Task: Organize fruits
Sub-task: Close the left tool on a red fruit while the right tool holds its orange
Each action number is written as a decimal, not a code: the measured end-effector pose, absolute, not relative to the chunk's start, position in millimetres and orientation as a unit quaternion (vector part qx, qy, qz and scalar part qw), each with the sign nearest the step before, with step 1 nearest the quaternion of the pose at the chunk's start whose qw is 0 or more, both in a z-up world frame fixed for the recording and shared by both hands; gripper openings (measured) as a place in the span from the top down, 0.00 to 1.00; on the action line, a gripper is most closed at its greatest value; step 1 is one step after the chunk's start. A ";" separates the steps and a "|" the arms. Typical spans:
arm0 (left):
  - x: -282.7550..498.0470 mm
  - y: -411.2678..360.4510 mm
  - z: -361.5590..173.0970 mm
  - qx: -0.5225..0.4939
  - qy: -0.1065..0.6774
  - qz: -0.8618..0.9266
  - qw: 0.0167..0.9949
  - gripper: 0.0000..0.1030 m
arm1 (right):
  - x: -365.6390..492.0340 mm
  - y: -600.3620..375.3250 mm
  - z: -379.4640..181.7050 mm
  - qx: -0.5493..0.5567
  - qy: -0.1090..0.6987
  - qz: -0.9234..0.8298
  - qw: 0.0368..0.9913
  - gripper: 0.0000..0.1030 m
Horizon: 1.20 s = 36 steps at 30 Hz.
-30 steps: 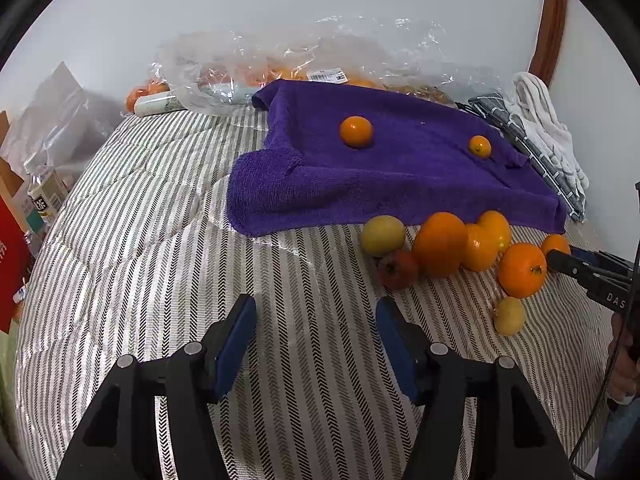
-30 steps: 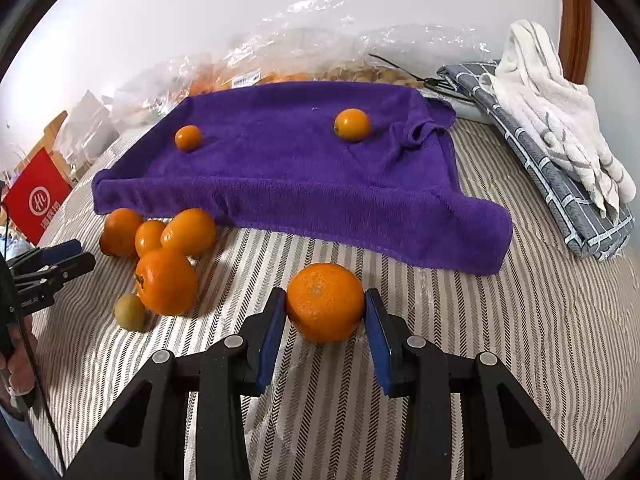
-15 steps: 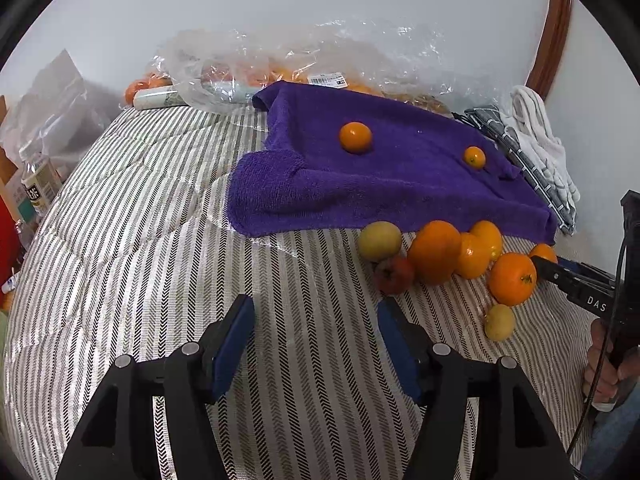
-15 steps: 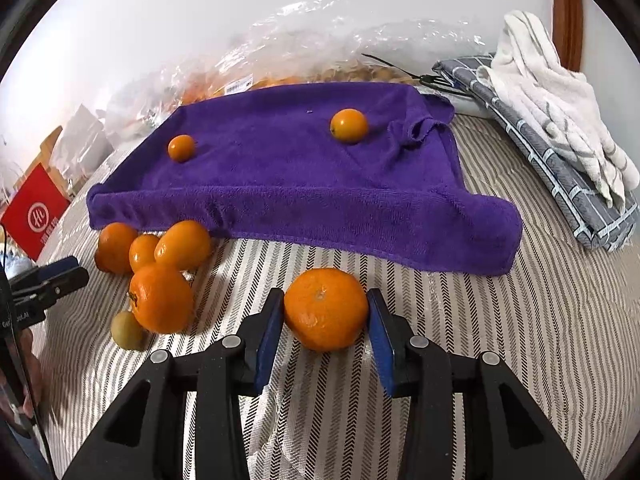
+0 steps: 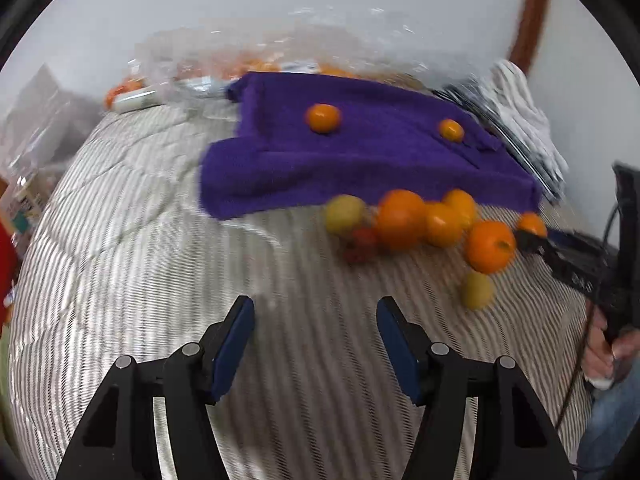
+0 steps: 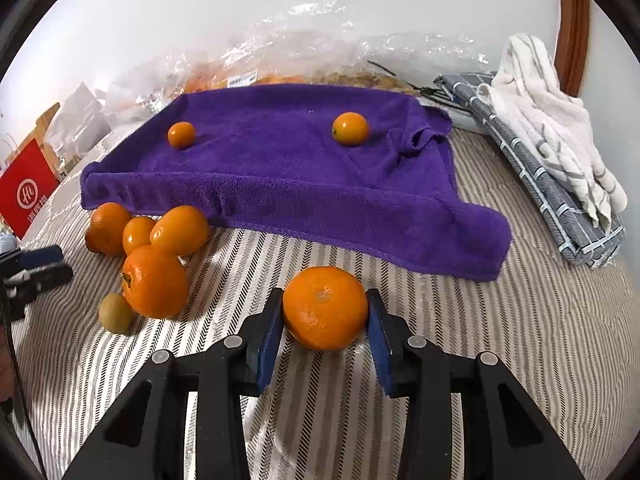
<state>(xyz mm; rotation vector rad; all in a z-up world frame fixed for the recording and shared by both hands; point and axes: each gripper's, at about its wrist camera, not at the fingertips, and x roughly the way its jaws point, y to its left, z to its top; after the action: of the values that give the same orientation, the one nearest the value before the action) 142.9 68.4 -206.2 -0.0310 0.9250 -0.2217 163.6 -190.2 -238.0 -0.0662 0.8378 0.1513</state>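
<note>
On the bed with the striped cover (image 6: 520, 360), the right gripper (image 6: 325, 320) grasps a mandarin (image 6: 325, 307) just before the purple towel (image 6: 280, 176); the left gripper (image 5: 316, 340) is released and empty. I think it is best to keep the squeeze gentle, lift the fruit clear of the towel's edge, and set it apart from the two small oranges (image 6: 350, 128) so that nothing rolls.

Purple towel (image 6: 280, 184) plush matt terry; bedcover (image 6: 520, 340) woven herringbone cloth; bags (image 6: 320, 52) glossy crinkled plastic.

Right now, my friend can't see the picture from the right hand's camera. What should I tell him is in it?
The right gripper is clamped on a big orange over a striped bedcover. Behind it lies a purple towel with two small oranges on it. To the left sits a pile of oranges with one small greenish fruit.
</note>
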 end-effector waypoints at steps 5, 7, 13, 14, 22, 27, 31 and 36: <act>159.1 52.3 -206.1 -0.007 0.458 -0.093 0.884 0.53 | 162.7 -190.4 -238.1 -0.031 0.405 0.076 0.911 0.61; 163.6 51.3 -207.1 -0.010 0.454 -0.085 0.887 0.57 | 161.6 -191.8 -237.3 -0.027 0.402 0.079 0.912 0.61; 170.5 43.9 -208.9 0.004 0.441 -0.090 0.893 0.58 | 161.6 -204.2 -236.0 0.010 0.396 0.094 0.913 0.61; 171.1 43.1 -209.2 0.006 0.439 -0.091 0.894 0.58 | 162.1 -204.9 -236.2 0.012 0.397 0.093 0.913 0.61; 174.4 45.3 -210.0 -0.012 0.424 -0.108 0.899 0.78 | 162.8 -196.1 -238.0 -0.010 0.401 0.094 0.911 0.61; 168.3 53.4 -207.8 -0.045 0.413 -0.129 0.901 0.78 | 163.2 -195.1 -238.0 -0.011 0.400 0.097 0.911 0.61; 163.1 58.6 -205.3 -0.059 0.400 -0.129 0.905 0.78 | 162.6 -195.3 -237.8 -0.012 0.398 0.099 0.912 0.61; 160.7 62.1 -202.5 -0.066 0.389 -0.125 0.911 0.78 | 162.0 -193.5 -237.8 -0.016 0.397 0.101 0.912 0.61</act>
<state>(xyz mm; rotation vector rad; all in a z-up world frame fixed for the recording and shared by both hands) 160.7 62.1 -202.5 -0.1369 0.8011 -0.2571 162.0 -193.5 -237.8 -0.0339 0.8190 0.2088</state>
